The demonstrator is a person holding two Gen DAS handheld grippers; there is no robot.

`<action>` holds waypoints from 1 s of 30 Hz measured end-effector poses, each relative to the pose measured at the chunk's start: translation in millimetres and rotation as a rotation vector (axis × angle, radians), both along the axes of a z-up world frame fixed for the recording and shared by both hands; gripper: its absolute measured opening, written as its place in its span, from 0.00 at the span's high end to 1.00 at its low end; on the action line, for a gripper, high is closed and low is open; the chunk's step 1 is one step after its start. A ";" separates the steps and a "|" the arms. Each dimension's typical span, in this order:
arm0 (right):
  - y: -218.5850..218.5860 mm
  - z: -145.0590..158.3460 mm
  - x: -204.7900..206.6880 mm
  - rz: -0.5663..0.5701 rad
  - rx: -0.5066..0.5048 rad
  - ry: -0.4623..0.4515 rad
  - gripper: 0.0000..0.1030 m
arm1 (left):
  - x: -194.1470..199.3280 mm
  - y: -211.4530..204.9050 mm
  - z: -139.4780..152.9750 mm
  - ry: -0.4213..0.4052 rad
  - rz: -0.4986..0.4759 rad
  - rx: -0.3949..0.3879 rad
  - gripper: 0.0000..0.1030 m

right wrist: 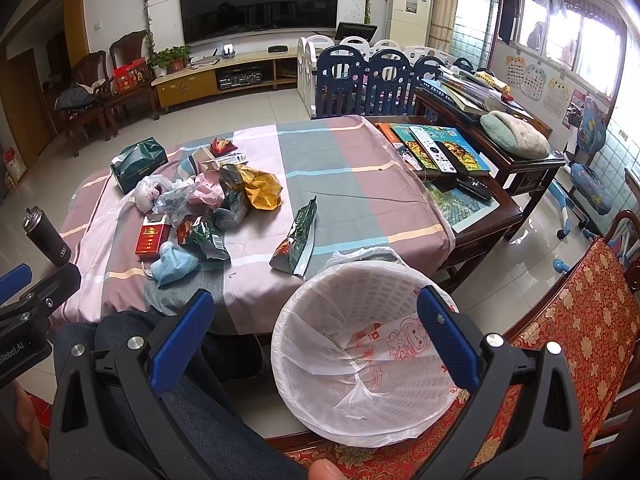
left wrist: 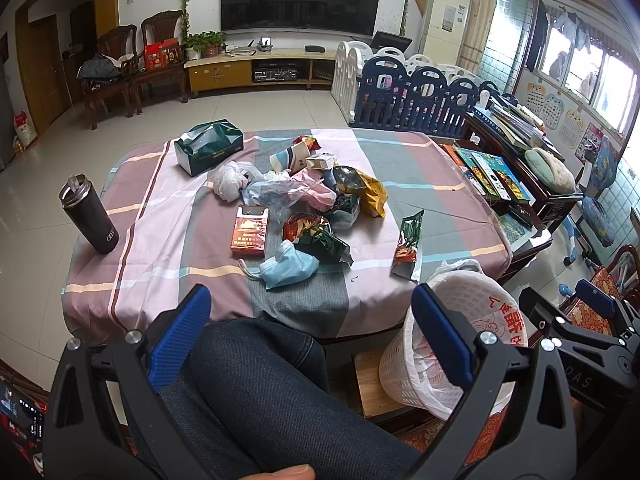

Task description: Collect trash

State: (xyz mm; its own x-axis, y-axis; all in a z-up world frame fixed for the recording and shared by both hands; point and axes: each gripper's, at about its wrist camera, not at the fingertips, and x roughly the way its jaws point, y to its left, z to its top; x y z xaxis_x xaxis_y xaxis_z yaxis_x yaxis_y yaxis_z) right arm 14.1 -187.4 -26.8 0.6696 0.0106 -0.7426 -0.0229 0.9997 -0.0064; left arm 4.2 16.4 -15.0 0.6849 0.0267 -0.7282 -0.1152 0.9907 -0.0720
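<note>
A heap of trash lies on the cloth-covered table (left wrist: 168, 216): a blue face mask (left wrist: 289, 266) (right wrist: 174, 265), a red cigarette box (left wrist: 249, 229) (right wrist: 151, 235), crumpled plastic bags (left wrist: 234, 178), a yellow wrapper (left wrist: 370, 192) (right wrist: 260, 188), and a green snack bag (left wrist: 408, 245) (right wrist: 297, 238) lying apart on the right. A white basket with a plastic liner (right wrist: 360, 360) (left wrist: 448, 320) stands tilted beside the table's near edge. My left gripper (left wrist: 312, 306) is open over the person's knee, short of the table. My right gripper (right wrist: 316, 312) is open above the basket's rim. Both hold nothing.
A black tumbler (left wrist: 89, 216) stands at the table's left edge and a green tissue box (left wrist: 208, 145) at the back. Books and remote controls (right wrist: 436, 152) lie on the glass side table to the right. A red patterned chair (right wrist: 568, 320) is beside the basket.
</note>
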 end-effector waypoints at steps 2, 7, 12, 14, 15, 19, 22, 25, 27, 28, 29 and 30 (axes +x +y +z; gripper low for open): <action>0.3 0.4 0.7 0.000 -0.002 -0.001 0.03 | 0.6 0.0 0.1 0.000 -0.001 0.000 0.03; 0.3 0.7 1.4 0.000 -0.002 0.000 0.03 | 0.3 0.1 0.0 0.001 0.000 0.000 0.03; 1.0 -2.1 2.3 -0.003 -0.006 0.000 0.03 | 0.2 0.6 -0.7 0.002 -0.001 -0.001 0.03; -0.7 -0.7 2.4 -0.009 -0.017 -0.012 0.03 | 0.5 1.2 -1.0 0.002 0.000 -0.002 0.03; -4.2 2.1 3.1 -0.021 -0.019 -0.023 0.03 | 0.5 1.1 -1.0 0.001 0.000 -0.003 0.03; -15.5 18.5 3.8 -0.060 -0.023 -0.091 0.03 | 0.5 2.7 -2.9 0.007 0.007 -0.007 0.03; -9.8 28.5 3.9 -0.076 -0.124 -0.170 0.03 | 2.2 7.2 -6.9 0.015 0.020 -0.012 0.03; -4.9 21.4 17.8 -0.062 -0.187 -0.148 0.03 | 3.2 15.6 -8.8 0.011 0.050 -0.035 0.03; -8.7 10.6 28.5 -0.031 -0.120 -0.088 0.10 | 3.9 22.1 -9.4 0.002 0.075 -0.038 0.03; -9.5 4.5 33.4 -0.031 -0.110 -0.067 0.15 | 5.8 26.0 -9.8 -0.002 0.090 -0.036 0.03; -9.2 -2.1 39.6 -0.044 -0.117 -0.048 0.23 | 6.5 30.4 -10.5 -0.005 0.105 -0.037 0.03; -9.7 -8.5 45.2 -0.054 -0.113 -0.032 0.33 | 7.5 35.6 -12.0 -0.008 0.117 -0.045 0.03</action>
State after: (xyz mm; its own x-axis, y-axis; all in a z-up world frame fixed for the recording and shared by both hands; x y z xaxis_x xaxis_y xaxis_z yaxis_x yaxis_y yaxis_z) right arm 59.3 -197.0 -35.3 0.6902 -0.1082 -0.7154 0.0328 0.9924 -0.1185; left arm 11.7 52.0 -27.1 0.6847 0.0740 -0.7251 -0.2287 0.9664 -0.1173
